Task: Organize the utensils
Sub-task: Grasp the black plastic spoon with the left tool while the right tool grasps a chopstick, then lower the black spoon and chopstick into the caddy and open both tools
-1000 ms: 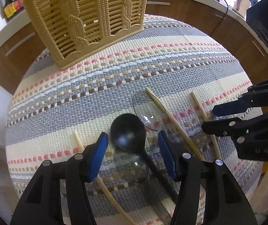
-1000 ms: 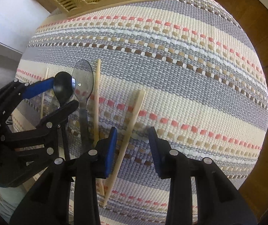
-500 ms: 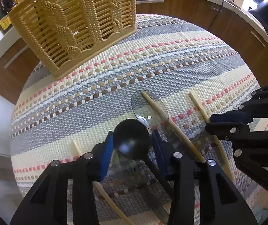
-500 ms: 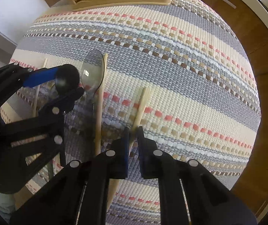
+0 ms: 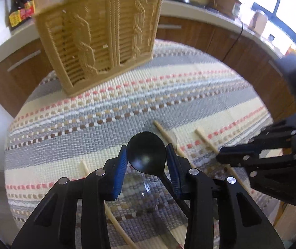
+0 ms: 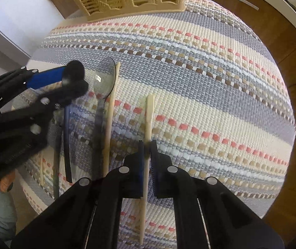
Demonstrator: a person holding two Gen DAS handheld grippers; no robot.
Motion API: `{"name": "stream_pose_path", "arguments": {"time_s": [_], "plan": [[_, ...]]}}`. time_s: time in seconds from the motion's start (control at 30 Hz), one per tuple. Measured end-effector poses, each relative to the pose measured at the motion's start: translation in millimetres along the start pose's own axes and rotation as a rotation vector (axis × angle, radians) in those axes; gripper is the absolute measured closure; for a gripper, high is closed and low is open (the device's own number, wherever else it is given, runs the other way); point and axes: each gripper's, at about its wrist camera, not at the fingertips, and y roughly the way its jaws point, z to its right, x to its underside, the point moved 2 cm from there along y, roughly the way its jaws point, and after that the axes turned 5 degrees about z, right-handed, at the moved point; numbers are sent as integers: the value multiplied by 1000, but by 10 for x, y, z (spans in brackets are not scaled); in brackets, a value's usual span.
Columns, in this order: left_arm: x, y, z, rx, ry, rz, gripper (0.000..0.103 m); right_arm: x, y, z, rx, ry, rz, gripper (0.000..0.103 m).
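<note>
Left tongs [image 5: 146,159] pinch a black spoon [image 5: 146,155] by its bowl and right tongs [image 6: 147,151] clamp a chopstick [image 6: 149,116], both low over the striped table [image 6: 199,78], apparently mid-pickup; next, carry them to the wicker caddy [image 5: 100,39] beyond.

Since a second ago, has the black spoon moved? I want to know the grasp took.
Yes. The black spoon, shut between the left gripper jaws, is lifted off the striped mat, its bowl now overlapping the clear spoon.
</note>
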Motion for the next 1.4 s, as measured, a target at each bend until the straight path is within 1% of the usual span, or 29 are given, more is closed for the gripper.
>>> {"name": "stream_pose_path", "arguments": {"time_s": [0.07, 0.2, 0.23, 0.3, 0.47, 0.57, 0.7, 0.77, 0.83, 0.93, 1.07, 1.23, 1.27, 1.3, 1.4], "plan": [[-14, -140, -29, 5, 4, 46, 68, 83, -56, 76, -46, 32, 14, 98], [-73, -421, -30, 2, 18, 134, 68, 210, -239, 260, -86, 58, 98, 98], [-96, -492, -22, 1, 19, 155, 68, 224, -235, 407, -109, 68, 110, 98], [-141, -613, -13, -9, 22, 191, 68, 231, -327, 504, -142, 82, 140, 98], [-299, -990, 36, -52, 53, 322, 68, 264, -695, 651, -160, 52, 286, 98], [-435, -1179, 44, -88, 66, 391, 68, 213, -976, 616, -177, 36, 370, 98], [-722, -1445, -22, -152, 73, 497, 68, -35, -1242, 615, -198, 11, 483, 98], [-845, -1555, -81, -197, 76, 542, 68, -188, -1465, 489, -191, -14, 561, 98], [-977, -1649, -147, -259, 87, 590, 68, -372, -1545, 347, -185, -35, 625, 98], [-1174, -1736, -246, -343, 107, 645, 68, -656, -1576, 290, -178, -65, 666, 98], [-1399, -1789, -347, -402, 118, 705, 68, -948, -1688, 223, -190, -80, 724, 98], [-1600, -1748, -418, -483, 146, 749, 68, -1406, -1916, 152, -216, -48, 836, 98], [-1644, -1710, -431, -507, 156, 755, 68, -1487, -1972, 137, -209, -41, 868, 98], [-1663, -1672, -466, -516, 163, 758, 68, -1588, -2043, 130, -197, -31, 912, 98], [-1772, -1511, -539, -548, 183, 751, 68, -1840, -2161, 167, -164, -6, 1006, 98]]}}
